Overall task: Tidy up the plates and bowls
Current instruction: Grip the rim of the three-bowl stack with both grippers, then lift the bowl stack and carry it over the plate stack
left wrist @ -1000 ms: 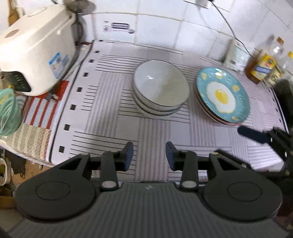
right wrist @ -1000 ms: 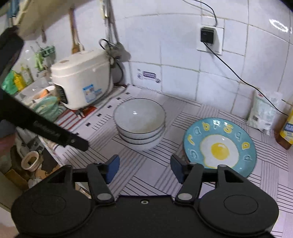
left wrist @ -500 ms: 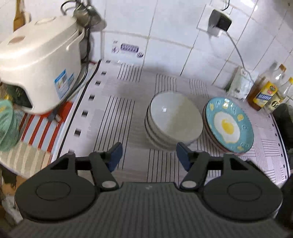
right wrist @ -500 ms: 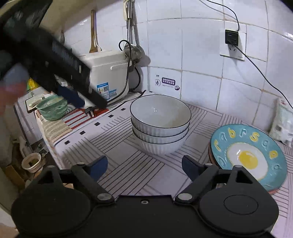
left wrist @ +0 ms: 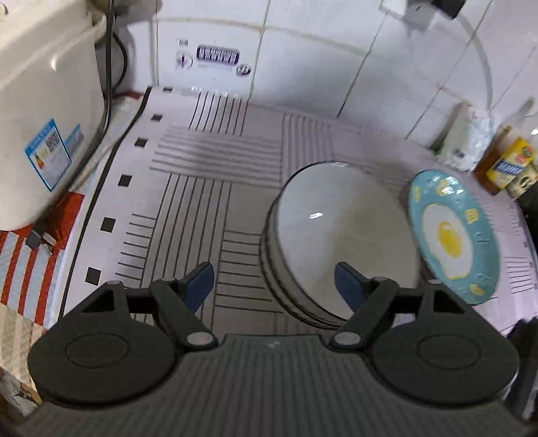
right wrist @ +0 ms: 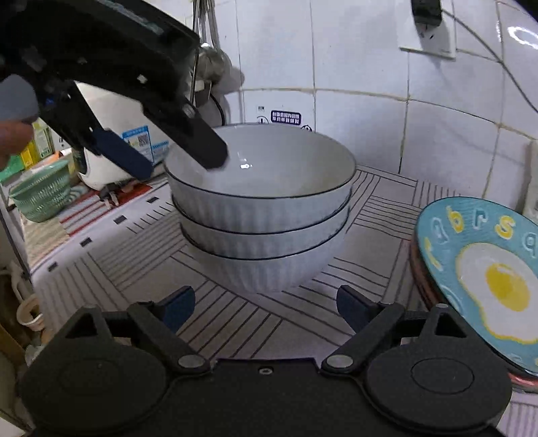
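Both claws gape, holding nothing: left claw (left wrist: 274,285) above the stacked bowls (right wrist: 262,215), perhaps touching the rim; right claw (right wrist: 265,306) before them. Rice cooker (left wrist: 43,111) at the bench's left edge, egg plate (right wrist: 487,279) right.

Back wall (right wrist: 363,60) was white glazed tile w/ grey grout, glare spot top right. Wall socket (right wrist: 427,30) w/ black plug, cord running down the tiles. Small printed sticker (left wrist: 218,57) low on wall. Counter covered by white cloth (left wrist: 201,161) w/ black line pattern & squares; red-striped cloth (left wrist: 20,255) at left edge. Ladles (right wrist: 210,64) hung near the corner.
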`<state>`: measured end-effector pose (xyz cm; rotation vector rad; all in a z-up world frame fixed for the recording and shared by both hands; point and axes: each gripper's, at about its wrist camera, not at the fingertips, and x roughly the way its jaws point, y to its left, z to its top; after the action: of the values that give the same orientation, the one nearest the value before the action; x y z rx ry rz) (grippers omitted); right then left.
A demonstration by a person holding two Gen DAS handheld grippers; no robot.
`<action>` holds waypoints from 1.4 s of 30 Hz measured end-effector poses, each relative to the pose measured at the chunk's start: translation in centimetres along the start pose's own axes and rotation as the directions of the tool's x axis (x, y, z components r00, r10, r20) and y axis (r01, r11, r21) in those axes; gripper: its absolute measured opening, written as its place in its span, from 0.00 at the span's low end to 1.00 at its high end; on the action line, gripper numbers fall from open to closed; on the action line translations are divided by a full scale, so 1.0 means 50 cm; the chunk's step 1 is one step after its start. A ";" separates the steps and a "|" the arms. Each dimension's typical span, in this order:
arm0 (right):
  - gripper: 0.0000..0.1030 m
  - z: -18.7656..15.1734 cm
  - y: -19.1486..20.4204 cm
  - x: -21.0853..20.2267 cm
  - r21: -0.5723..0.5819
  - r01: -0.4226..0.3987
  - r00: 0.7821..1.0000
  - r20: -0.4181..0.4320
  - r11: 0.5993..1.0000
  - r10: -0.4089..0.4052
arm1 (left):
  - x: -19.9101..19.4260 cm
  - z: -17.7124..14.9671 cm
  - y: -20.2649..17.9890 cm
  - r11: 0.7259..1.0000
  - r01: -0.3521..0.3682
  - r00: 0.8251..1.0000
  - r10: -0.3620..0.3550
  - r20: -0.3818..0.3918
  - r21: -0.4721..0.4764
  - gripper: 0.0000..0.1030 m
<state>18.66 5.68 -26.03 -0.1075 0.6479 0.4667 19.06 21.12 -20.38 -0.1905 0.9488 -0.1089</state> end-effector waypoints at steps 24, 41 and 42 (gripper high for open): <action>0.97 0.040 -0.014 0.057 -0.032 -0.111 0.994 -0.027 0.993 0.110 | 0.042 -0.013 -0.009 0.991 0.103 0.988 -0.112 -0.109 -0.085 0.47; 0.97 0.056 -0.036 -0.081 -0.007 -0.011 0.990 0.142 1.000 0.012 | -0.089 -0.009 -0.139 0.986 0.145 0.989 -0.144 -0.022 0.078 0.47; 0.97 0.058 -0.042 -0.092 -0.013 -0.002 0.988 0.155 1.000 0.004 | -0.095 -0.005 -0.152 0.985 0.151 0.989 -0.150 -0.019 0.087 0.47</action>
<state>18.01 2.70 -21.03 -0.0812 0.4924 0.4770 16.04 14.50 -15.16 -0.1801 0.9398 -0.2906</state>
